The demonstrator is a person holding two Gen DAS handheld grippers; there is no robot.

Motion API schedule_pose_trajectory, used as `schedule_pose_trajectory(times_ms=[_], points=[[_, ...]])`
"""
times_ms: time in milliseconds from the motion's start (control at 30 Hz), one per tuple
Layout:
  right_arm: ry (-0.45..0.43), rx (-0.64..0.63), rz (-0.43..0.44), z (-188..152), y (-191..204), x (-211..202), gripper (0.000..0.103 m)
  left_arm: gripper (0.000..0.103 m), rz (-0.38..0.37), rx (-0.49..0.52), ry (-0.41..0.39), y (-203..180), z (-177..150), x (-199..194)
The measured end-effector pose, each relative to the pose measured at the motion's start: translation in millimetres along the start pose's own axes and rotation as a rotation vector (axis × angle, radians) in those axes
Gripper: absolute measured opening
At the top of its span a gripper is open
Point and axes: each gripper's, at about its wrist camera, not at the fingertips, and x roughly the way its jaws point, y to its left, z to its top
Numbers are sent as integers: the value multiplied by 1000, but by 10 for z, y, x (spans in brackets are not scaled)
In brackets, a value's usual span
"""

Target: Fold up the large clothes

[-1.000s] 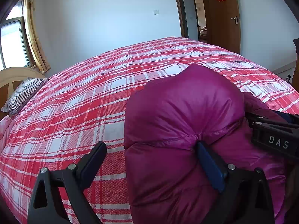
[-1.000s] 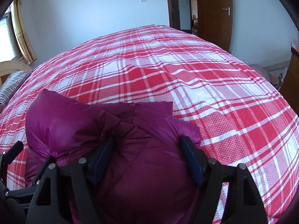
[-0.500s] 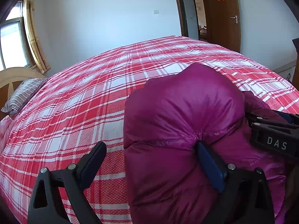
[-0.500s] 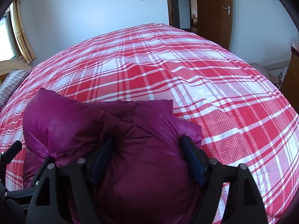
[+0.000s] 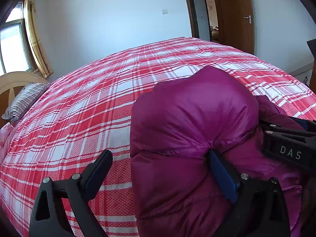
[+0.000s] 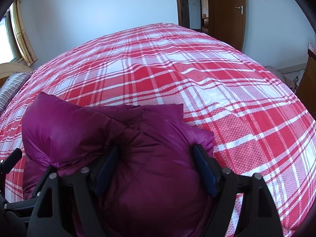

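Observation:
A puffy magenta down jacket lies bundled on the near part of the red plaid bed. My left gripper is open; its left finger hangs over bare bedspread and its right finger digs into a seam of the jacket. The right gripper's black body, marked DAS, shows at the right edge of the left wrist view. In the right wrist view my right gripper holds the jacket wide, both pads sunk into the padding, which bulges between them.
A striped pillow and a wooden headboard are at the left. Past the bed stand a white wall, a window with a yellow curtain and an open brown door. A wooden cabinet stands at the right.

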Motion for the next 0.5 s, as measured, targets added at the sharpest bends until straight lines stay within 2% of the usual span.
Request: schedule_pose_trajectory(times_ms=[500], points=[[10,-13,-15,-1,20,19,83,97,1,1,1,1,-2,3]])
